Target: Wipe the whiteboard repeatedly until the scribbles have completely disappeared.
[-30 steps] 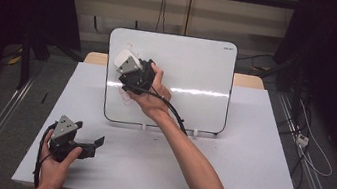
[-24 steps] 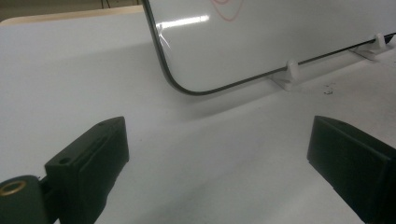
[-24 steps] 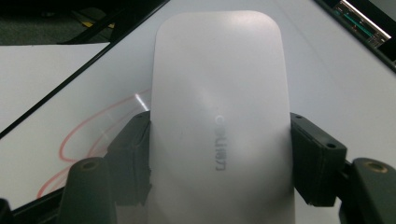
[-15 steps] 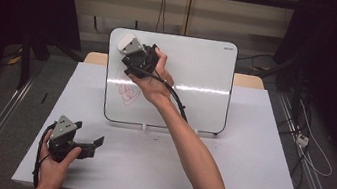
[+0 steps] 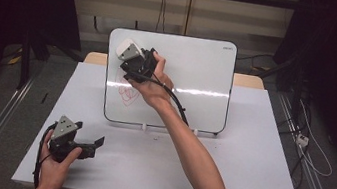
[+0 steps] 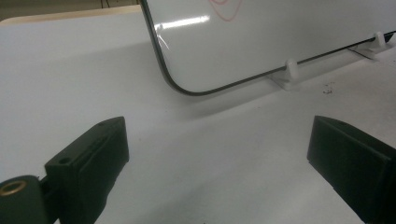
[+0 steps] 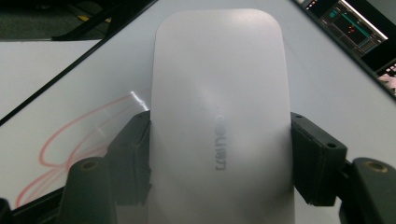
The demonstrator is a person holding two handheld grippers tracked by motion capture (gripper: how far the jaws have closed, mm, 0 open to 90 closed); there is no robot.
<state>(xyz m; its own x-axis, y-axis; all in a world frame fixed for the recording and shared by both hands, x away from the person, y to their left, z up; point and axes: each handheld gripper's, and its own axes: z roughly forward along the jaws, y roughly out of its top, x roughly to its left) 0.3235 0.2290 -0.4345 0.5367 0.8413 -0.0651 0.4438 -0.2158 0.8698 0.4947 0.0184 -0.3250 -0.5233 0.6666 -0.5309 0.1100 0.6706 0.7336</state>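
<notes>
A white whiteboard (image 5: 194, 78) stands upright on feet at the back of the table. A red scribble (image 5: 126, 91) marks its lower left part. My right gripper (image 5: 129, 53) is shut on a white eraser (image 5: 127, 48) and holds it against the board's upper left corner. In the right gripper view both pads (image 7: 133, 154) clamp the sides of the eraser (image 7: 219, 116), with the red scribble (image 7: 70, 140) off to its left. My left gripper (image 5: 95, 145) rests open near the table's front left, nothing between its fingers (image 6: 88, 158), facing the board's lower corner (image 6: 280, 37).
The white table top (image 5: 249, 152) spreads wide to the right and in front of the board. The board's small white feet (image 6: 290, 70) sit on it. A black cable (image 5: 179, 109) trails from the right gripper along the forearm. Dark curtains flank the table.
The right gripper and the eraser have slid a little up the board toward its top left corner, uncovering the red scribble below the hand. The left gripper has stayed put.
</notes>
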